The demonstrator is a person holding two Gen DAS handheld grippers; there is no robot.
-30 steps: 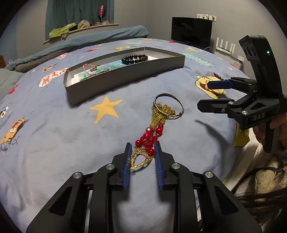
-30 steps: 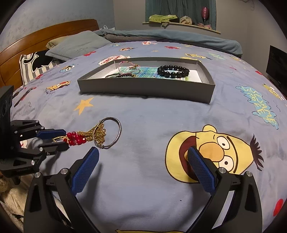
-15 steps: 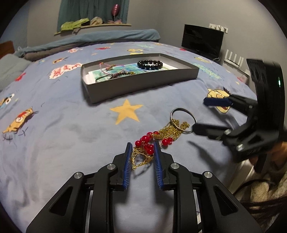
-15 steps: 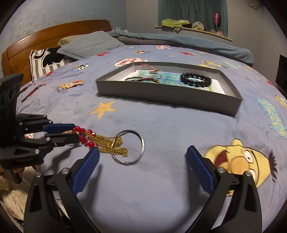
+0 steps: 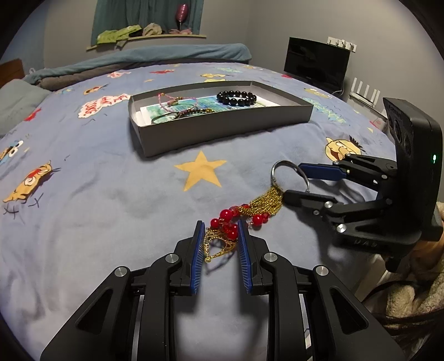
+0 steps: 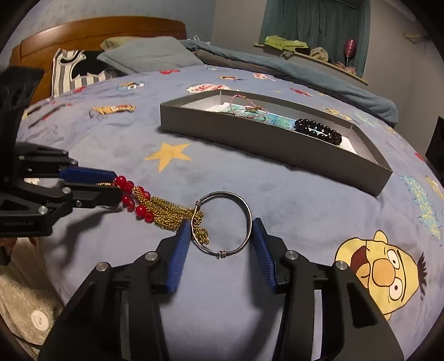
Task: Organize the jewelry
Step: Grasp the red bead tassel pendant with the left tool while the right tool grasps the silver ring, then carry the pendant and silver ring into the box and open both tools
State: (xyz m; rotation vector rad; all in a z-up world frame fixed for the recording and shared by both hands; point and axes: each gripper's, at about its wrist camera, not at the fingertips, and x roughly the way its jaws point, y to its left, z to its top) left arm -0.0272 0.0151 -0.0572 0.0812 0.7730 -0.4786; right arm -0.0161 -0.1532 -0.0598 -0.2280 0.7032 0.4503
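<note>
Left wrist view. The bed fills the frame: blue-violet sheet printed with cartoon figures and a yellow star at centre. The grey tray sits in the upper middle, beyond the star. Inside it lie a black bead bracelet toward its right and thin cord bracelets toward its left. Grey walls behind; a green curtain at top centre over a shelf of small items; a dark monitor at upper right; a rolled blue blanket along the far edge of the bed. At lower centre the left gripper has its jaws closed on the gold filigree end of the tassel ornament, whose red beads and gold chains run up and right to the metal ring. The right gripper enters from the right edge, one finger on each side of the ring.

Right wrist view. A wooden headboard and pillows lie at upper left, curtain and shelf at upper right, the tray in the upper middle. The ornament lies stretched on the sheet, left of centre. The right gripper's jaws are closing around the ring, pads just beside it on both sides; contact I cannot tell. A yellow cartoon face is printed at lower right.
</note>
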